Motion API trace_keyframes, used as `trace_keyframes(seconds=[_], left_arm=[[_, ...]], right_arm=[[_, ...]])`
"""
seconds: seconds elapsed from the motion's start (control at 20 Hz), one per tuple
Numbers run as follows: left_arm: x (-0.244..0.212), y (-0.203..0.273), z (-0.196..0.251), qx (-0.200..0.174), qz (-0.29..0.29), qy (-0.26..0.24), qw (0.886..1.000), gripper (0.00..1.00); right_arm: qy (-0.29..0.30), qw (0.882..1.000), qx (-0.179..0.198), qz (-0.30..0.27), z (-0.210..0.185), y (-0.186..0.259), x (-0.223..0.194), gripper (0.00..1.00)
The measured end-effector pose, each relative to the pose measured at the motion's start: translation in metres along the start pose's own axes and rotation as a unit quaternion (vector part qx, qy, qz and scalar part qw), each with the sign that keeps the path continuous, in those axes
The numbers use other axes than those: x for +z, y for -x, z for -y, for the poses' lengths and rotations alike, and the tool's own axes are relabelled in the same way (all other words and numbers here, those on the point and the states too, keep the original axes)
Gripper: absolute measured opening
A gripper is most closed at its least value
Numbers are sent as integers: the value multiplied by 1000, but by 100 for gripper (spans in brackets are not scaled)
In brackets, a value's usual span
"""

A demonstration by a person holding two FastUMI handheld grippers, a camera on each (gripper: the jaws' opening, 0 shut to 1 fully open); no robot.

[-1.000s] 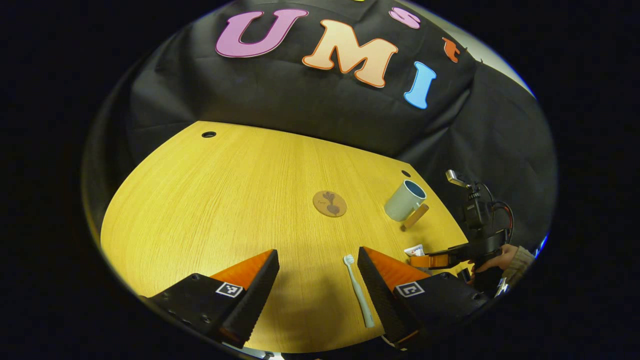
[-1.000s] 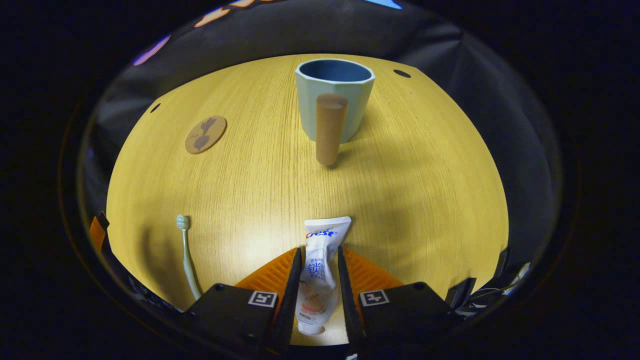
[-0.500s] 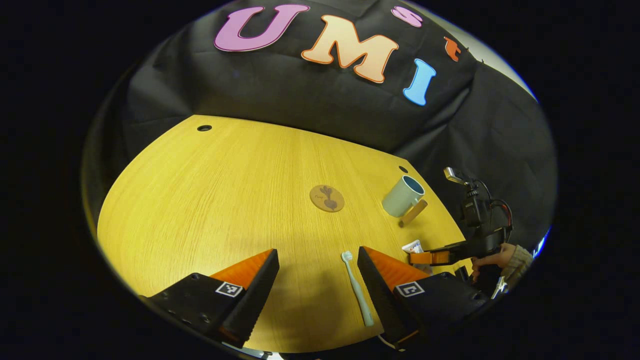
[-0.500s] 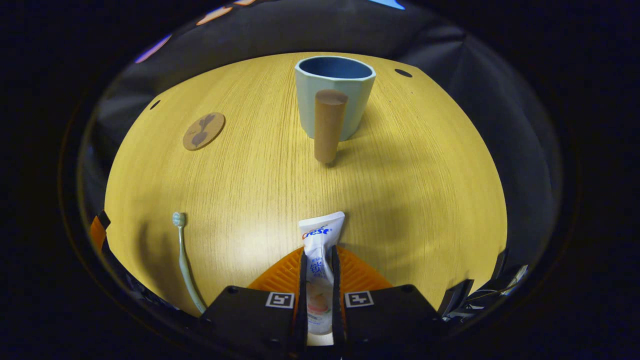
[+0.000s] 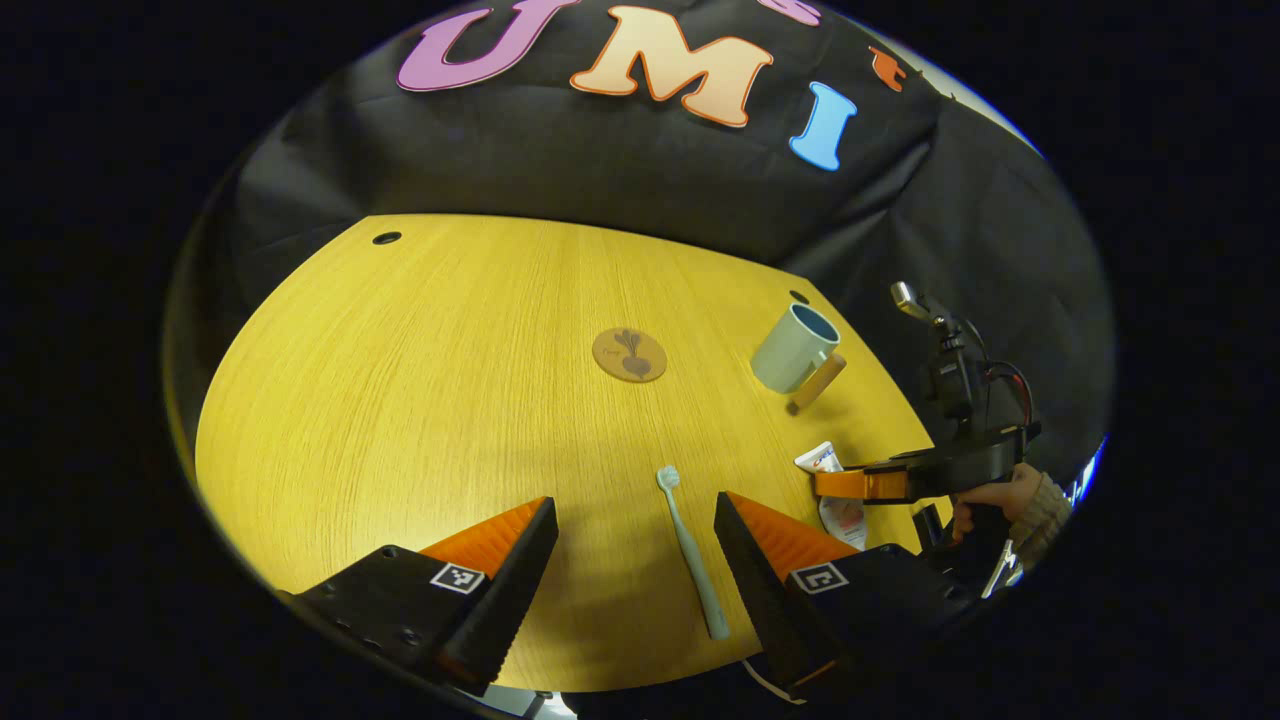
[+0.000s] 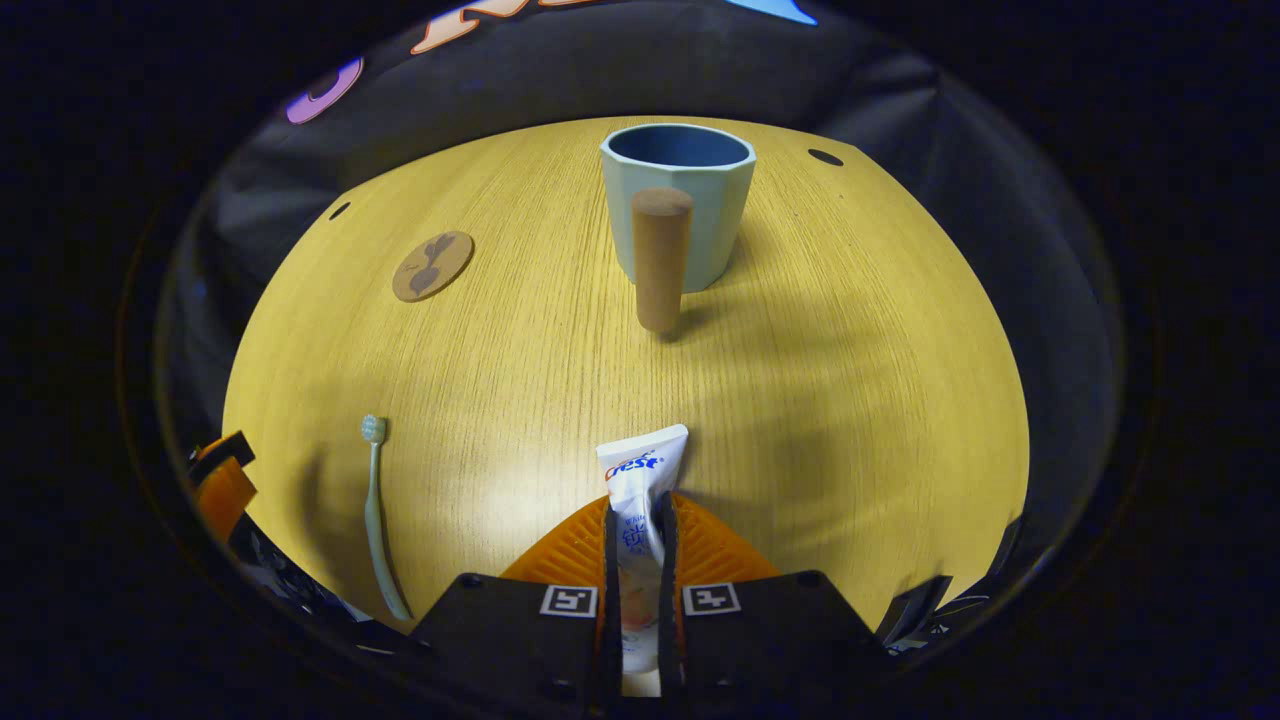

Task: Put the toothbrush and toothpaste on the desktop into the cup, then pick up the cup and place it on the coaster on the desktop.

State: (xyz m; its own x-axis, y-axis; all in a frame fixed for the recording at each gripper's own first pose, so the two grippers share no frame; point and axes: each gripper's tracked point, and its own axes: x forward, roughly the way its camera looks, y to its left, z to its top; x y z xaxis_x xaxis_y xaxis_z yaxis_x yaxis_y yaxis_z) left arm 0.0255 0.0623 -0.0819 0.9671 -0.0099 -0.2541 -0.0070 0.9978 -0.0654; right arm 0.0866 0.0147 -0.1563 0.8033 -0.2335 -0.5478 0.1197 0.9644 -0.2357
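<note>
Yellow wooden worktop carries the cup and coaster. Toothpaste is clamped by the right claw; the toothbrush is straddled by the wide-open left claw.

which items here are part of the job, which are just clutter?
Job items:
- toothpaste, clamped in the right claw
- toothbrush, flat on the desktop between the open left claw's fingers
- cup, upright, with a wooden handle
- coaster, bare

Not part of it:
- cable holes in the desktop
- black cloth wall
</note>
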Motion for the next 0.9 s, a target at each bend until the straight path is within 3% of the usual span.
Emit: trace_keyframes(seconds=[0.3,0.6,0.75,0.9], left_arm=[[-26,-11,23,23,-49,-11,998,94],[-49,-35,31,50,-102,-15,993,89],[-56,-38,36,62,-125,-26,990,75],[-62,-45,31,85,-141,-52,985,70]], right_arm=[[-12,998,50,46,1,11,13,17],[-36,994,84,54,12,20,17,17],[-40,993,93,58,25,34,18,17],[-59,991,105,65,36,50,23,17]])
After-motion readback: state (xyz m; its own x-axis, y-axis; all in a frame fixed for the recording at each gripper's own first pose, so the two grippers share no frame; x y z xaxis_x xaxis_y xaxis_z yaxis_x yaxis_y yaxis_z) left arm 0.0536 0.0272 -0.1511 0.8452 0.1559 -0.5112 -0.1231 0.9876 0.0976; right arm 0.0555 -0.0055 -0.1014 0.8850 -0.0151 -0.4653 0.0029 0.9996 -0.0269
